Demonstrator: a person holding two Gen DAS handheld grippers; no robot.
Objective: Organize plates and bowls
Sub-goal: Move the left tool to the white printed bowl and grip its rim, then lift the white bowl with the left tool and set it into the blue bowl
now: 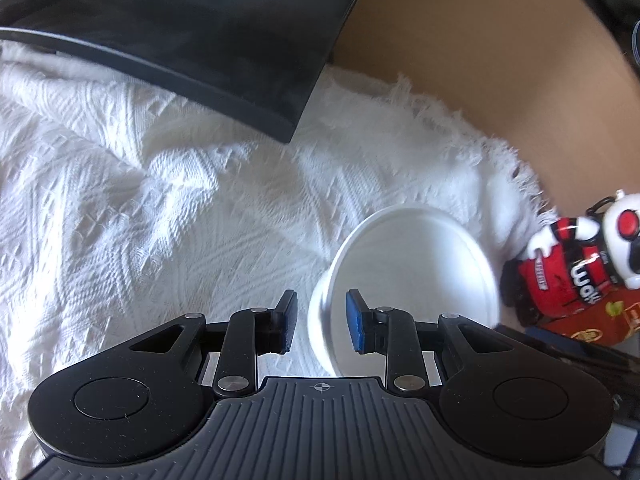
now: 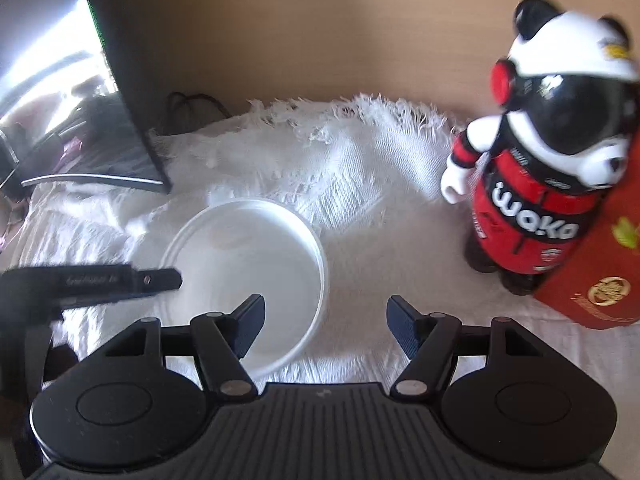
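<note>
Closest to my lens is the left claw (image 1: pixel 322 300), clenched on the wall of the white bowl (image 1: pixel 412 264): one blue pad sits inside the rim, the other outside, and the bowl tips with its mouth towards me. My right claw (image 2: pixel 324 308) is released with nothing between its fingers; the bowl lies just to its left, the near rim crossing behind its left finger. Underneath spreads a rumpled white woven cloth (image 1: pixel 140 200) with a fringed far edge, open and free in the middle. A dark glossy monitor (image 1: pixel 180 20) closes off the far left, a plain beige wall (image 2: pixel 320 20) the back. On the right stands a glossy bear figurine (image 2: pixel 540 160) in red, black and white, touching a red box (image 2: pixel 600 272); both are well apart from the smooth, round bowl
</note>
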